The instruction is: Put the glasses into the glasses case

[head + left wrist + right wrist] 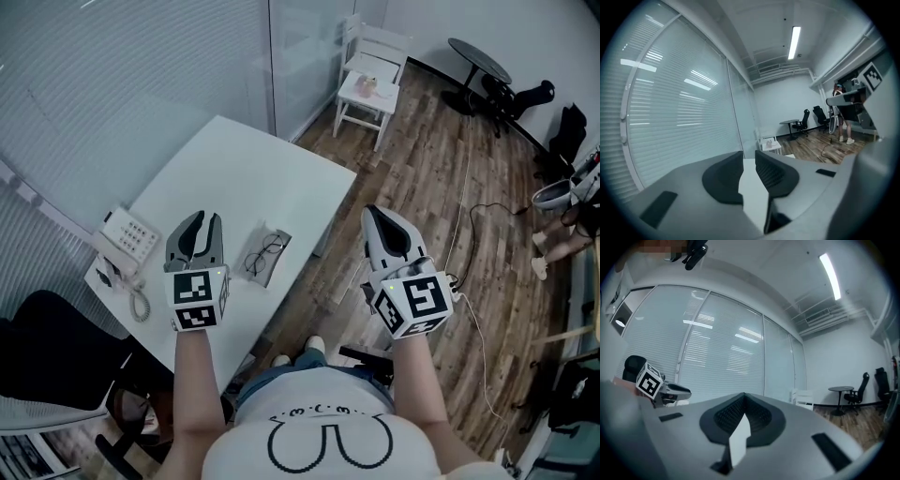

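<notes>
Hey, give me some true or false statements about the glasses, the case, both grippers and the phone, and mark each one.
1. The glasses are inside the case. False: they lie on top of it.
2. The left gripper has its jaws apart with nothing between them. True.
3. The right gripper holds the glasses. False: its jaws are together and empty.
4. A phone sits on the table. True.
</notes>
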